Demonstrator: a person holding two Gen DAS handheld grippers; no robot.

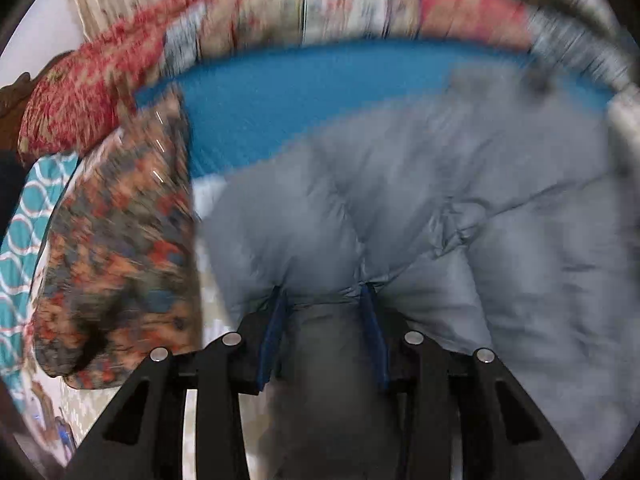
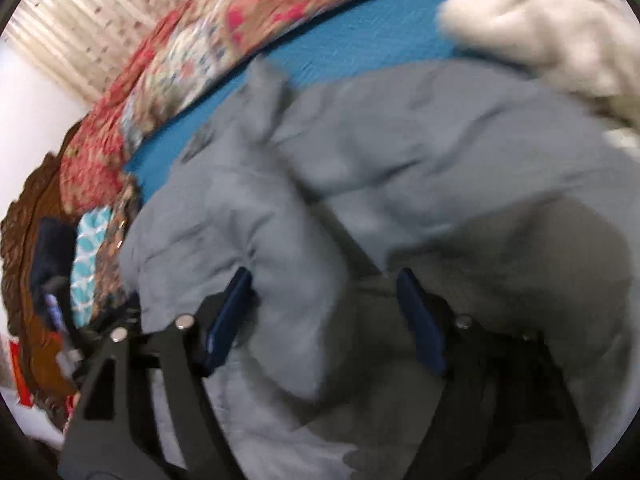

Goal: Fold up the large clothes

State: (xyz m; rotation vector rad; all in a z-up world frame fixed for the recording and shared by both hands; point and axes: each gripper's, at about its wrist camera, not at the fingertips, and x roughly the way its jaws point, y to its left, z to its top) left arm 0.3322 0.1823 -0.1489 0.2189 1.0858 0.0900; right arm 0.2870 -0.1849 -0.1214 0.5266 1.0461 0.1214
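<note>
A large grey padded garment (image 1: 420, 200) lies crumpled on a blue bed sheet (image 1: 280, 92). In the left wrist view my left gripper (image 1: 324, 292) has grey fabric bunched between its blue fingertips, which stand a moderate width apart and press into it. In the right wrist view the same grey garment (image 2: 400, 152) fills the middle. My right gripper (image 2: 324, 276) has its blue fingers wide apart with a thick fold of grey fabric between them. Both views are motion-blurred.
A patterned orange and blue cushion (image 1: 120, 248) lies left of the garment. Red floral pillows (image 1: 80, 96) and a quilt line the far side of the bed. A cream fluffy blanket (image 2: 540, 32) sits at the far right. A carved wooden headboard (image 2: 24, 232) is at the left.
</note>
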